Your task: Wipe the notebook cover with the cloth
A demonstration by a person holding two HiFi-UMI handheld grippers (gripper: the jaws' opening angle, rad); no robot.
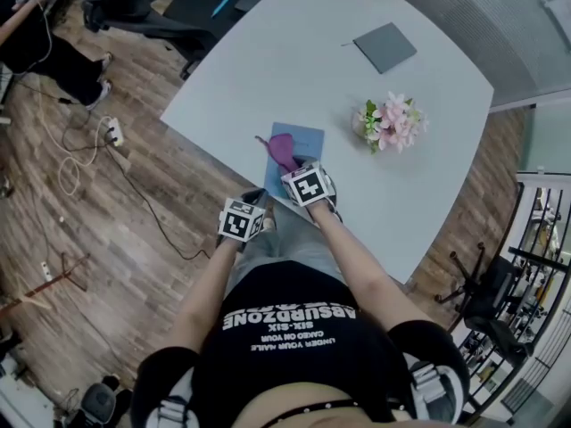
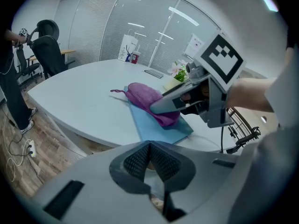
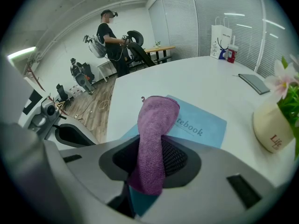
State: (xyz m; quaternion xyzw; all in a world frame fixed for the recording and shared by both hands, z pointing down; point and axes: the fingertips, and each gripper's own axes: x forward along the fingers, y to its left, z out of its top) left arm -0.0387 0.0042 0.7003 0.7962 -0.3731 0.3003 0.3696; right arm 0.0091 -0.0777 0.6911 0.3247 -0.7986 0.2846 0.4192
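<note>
Two grippers: both are being held at the near edge of the tabletop, the right one over it and the left one just off it.
Right gripper: its jaws are being pressed onto the purple cloth. A fold is being pinched between them and the rest is being draped forward.
Left gripper: its jaws are being held together with nothing between them, and it is not being used on the task.
Notebook: blue, it is being left flat close to the near edge of the tabletop, with nothing but the cloth touching it.
Cloth contact: the free end is being laid on the left part of the cover, while the printed title to its right is being left bare.
Progress: this is being judged as wiping under way, since cloth is being applied to the cover. How much has been cleaned cannot be told; no dirt or streaks are being shown.
Remaining: the right part and far corners of the cover are being judged as yet to be covered.
Risk: the notebook is not being steadied, so it may slide under the cloth.
Clutter: a flower vase and a grey pad are being left well apart, toward the right and far edges.
</note>
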